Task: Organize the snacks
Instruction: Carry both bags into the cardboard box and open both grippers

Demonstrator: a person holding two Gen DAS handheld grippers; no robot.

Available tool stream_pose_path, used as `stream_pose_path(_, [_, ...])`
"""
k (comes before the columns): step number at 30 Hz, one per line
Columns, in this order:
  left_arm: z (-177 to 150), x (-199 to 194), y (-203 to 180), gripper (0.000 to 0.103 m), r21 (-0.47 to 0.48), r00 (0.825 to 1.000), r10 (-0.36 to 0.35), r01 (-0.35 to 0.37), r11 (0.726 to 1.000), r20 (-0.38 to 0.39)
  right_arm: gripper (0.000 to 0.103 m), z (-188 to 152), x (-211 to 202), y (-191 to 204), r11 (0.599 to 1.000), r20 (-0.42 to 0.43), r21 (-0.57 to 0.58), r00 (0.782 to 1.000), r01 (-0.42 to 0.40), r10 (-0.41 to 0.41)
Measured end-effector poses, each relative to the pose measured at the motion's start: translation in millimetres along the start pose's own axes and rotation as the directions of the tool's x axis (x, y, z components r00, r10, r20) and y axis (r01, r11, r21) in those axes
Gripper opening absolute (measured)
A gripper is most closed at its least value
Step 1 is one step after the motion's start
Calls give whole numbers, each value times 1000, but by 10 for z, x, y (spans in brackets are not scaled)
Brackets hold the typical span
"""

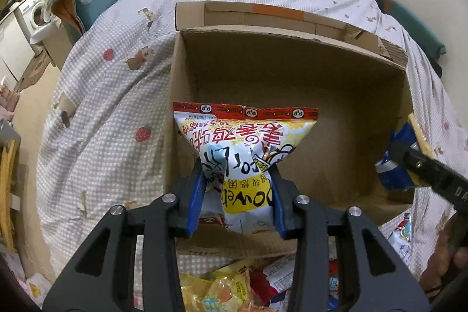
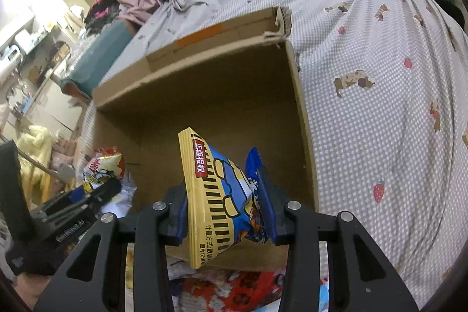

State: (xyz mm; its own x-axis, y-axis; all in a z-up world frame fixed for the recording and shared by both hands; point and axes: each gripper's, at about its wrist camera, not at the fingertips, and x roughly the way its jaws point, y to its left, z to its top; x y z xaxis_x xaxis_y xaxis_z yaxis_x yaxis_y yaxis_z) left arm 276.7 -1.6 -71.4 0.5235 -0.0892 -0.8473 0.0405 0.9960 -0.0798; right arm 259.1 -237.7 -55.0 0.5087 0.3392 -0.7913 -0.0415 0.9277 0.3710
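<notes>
We hold two snack bags over the open cardboard box (image 1: 292,95), which sits on a checked bedspread (image 1: 111,95) printed with dogs and strawberries.

Left gripper (image 1: 238,195): blue pads clamped on a white, yellow and red snack bag (image 1: 242,154), pinching its middle. The bag appears upside down to the camera; its red sealed edge, printed repeatedly with "P.P", points away from us into the box. Large red Chinese characters are inverted; partial Latin letters "ove" are legible on a yellow band. Its long axis runs along the fingers.

Right gripper (image 2: 226,212): closed on a blue and yellow snack bag (image 2: 216,195). A red label reads "正版授权"; small print near the bottom begins "计量方式". The bag stands tilted, its yellow sealed edge pointing up and away over the box's near right corner.

More loose packets (image 1: 234,288) lie on the bedspread just before the box's near wall.
</notes>
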Motion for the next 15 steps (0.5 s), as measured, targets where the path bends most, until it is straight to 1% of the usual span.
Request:
stream_pose_path(2, [-2, 13, -38, 35, 19, 1000, 12, -13, 1000, 13, 42, -18, 36, 12, 1000, 1, -14, 1000, 16, -16])
stream_pose_path(7, [30, -22, -105, 36, 31, 999, -11, 10, 999, 41, 42, -35, 70, 30, 999, 5, -20, 999, 32, -32])
stream_pose_path(10, [39, -61, -121, 36, 44, 998, -5, 2, 999, 70, 42, -46, 103, 10, 999, -4, -14, 999, 42, -42])
stream_pose_path(12, [57, -58, -102, 37, 41, 997, -14, 11, 999, 72, 45, -46, 125, -5, 999, -15, -2, 999, 43, -43])
stream_pose_path(15, [53, -38, -80, 37, 33, 998, -11, 9, 999, 66, 45, -43, 139, -21, 999, -17, 23, 999, 35, -35])
